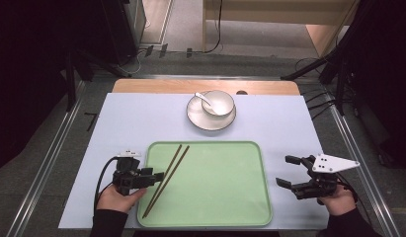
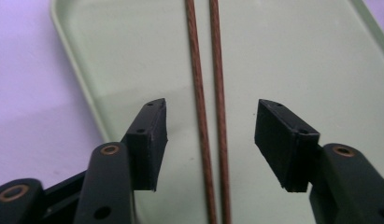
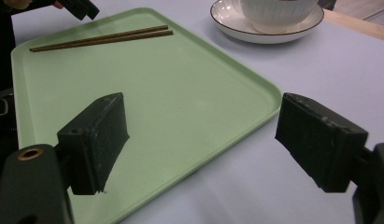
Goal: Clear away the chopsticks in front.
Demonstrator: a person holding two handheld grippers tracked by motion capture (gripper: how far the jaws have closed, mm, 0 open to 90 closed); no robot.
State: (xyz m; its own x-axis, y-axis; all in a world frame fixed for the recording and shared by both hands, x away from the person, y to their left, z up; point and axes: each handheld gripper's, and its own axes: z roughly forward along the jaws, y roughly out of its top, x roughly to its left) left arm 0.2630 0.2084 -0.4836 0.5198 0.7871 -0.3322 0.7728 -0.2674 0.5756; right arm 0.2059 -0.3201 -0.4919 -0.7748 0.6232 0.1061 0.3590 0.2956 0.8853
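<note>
Two brown chopsticks [image 1: 167, 175] lie side by side at a slant on the left part of a pale green tray [image 1: 220, 197]. My left gripper [image 1: 158, 176] reaches over the tray's left rim. In the left gripper view its jaws stand open, one on each side of the chopsticks [image 2: 197, 93], with a gap to both; the left gripper [image 2: 210, 107] touches nothing. My right gripper [image 1: 283, 170] hovers open just off the tray's right edge, with nothing between its fingers. The right gripper [image 3: 201, 107] looks across the tray [image 3: 180, 93] toward the chopsticks [image 3: 105, 38].
A white bowl [image 1: 218, 102] with a white spoon [image 1: 204, 98] in it stands on a white plate [image 1: 198, 118] behind the tray. A pale lavender mat [image 1: 131, 123] covers the table, with a wooden strip [image 1: 166, 86] at its far edge. Dark stands flank the table.
</note>
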